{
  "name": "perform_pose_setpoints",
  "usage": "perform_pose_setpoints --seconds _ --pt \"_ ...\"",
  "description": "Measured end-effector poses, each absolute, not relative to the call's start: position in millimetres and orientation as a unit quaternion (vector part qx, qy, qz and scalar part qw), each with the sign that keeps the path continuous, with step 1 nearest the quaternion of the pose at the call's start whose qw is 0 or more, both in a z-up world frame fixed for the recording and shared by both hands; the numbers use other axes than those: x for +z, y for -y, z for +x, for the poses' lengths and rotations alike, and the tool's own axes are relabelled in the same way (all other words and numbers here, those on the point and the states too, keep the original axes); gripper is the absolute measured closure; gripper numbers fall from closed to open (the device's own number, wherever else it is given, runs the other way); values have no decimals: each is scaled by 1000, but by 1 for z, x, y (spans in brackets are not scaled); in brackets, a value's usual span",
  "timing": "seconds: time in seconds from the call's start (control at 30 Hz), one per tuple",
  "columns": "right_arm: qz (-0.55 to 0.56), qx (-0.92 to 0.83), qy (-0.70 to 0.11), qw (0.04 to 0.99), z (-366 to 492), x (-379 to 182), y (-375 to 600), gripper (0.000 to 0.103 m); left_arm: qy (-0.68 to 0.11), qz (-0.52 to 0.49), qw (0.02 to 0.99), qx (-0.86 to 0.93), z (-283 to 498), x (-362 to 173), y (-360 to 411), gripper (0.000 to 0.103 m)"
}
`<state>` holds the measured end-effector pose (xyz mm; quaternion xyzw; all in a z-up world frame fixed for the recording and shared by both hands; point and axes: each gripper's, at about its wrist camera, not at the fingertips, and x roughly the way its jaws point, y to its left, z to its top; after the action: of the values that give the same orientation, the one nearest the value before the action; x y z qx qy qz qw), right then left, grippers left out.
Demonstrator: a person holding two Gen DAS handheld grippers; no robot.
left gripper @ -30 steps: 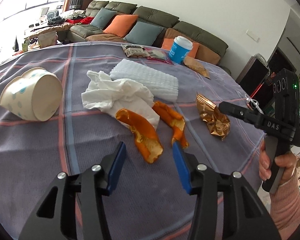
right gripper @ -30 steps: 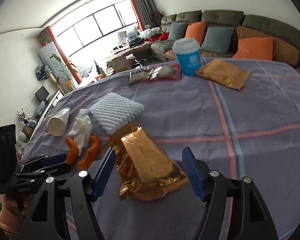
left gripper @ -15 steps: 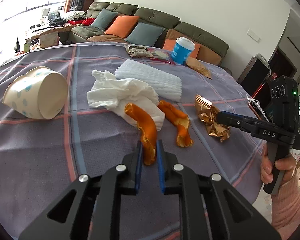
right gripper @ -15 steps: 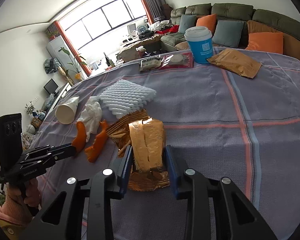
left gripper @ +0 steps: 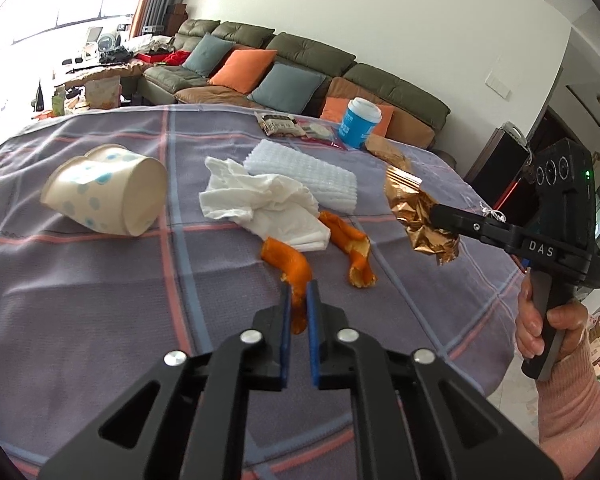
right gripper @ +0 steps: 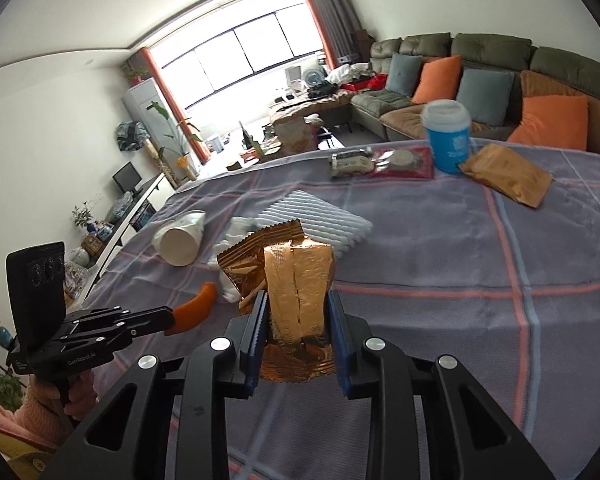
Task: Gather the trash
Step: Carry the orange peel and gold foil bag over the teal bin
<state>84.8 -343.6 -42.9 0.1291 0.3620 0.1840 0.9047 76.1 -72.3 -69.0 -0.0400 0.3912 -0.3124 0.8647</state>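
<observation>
Left gripper [left gripper: 299,304]: blue fingers [left gripper: 285,320] nearly together, clamped on the near end of a curved orange peel [left gripper: 290,266]. Long axis of that peel running away from the fingers and bending left, far end just beside the crumpled white tissue [left gripper: 260,204]; whether it touches the plaid cloth of the worktop [left gripper: 100,300] not clear. Second orange peel [left gripper: 350,246] lying just to the right on the cloth, long axis also running away from the camera.

Right gripper [right gripper: 298,322]: fingers [right gripper: 338,336] moderately apart, clamped on a crumpled gold foil wrapper [right gripper: 296,280]. Wrapper standing upright between the pads, serrated edge pointing up and away, lower end hanging below the fingers, clear of the cloth.

Only in the left wrist view: the right gripper from the side, wrapper [left gripper: 420,216] raised above the worktop edge, and the right hand [left gripper: 548,328] on its grip. Only in the right wrist view: the left gripper [right gripper: 168,320] side-on with the peel [right gripper: 194,310] sticking out beyond its tips.

Elsewhere on the worktop: tipped paper cup [left gripper: 108,192] with blue dots, mouth toward the camera; white ribbed foam pad [left gripper: 304,172] behind the tissue; blue lidded cup [right gripper: 448,136] upright at the far side, next to a flat brown packet [right gripper: 508,180].
</observation>
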Motion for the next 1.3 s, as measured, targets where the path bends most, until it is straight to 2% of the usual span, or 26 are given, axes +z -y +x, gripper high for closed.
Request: perform_pose_setpoints --seconds 0.3,0.33,0.47,0.6,0.7,0.77,0.87,1.3 --pt "121 217 -364 898 89 -42 316 74 -383 -32 869 -312 60 -66 48 96" --pt "121 218 -365 897 90 -43 315 74 -388 -33 867 -312 58 -70 45 93" --pt "126 221 -369 894 93 -45 312 74 -391 -27 859 -328 53 -77 51 63" --pt "127 221 -371 893 93 -46 311 74 -386 -11 857 -341 55 -78 64 54" --pt "130 221 -371 893 93 -47 312 74 -390 -9 858 -335 63 -80 75 56" --pt "128 220 -371 893 94 -47 312 74 -402 -12 853 -332 70 -84 80 78" --pt "128 222 -370 893 93 -47 311 74 -406 -22 852 -331 73 -87 78 85" --pt "121 268 -363 884 103 -41 278 74 -377 -55 874 -303 56 -72 29 92"
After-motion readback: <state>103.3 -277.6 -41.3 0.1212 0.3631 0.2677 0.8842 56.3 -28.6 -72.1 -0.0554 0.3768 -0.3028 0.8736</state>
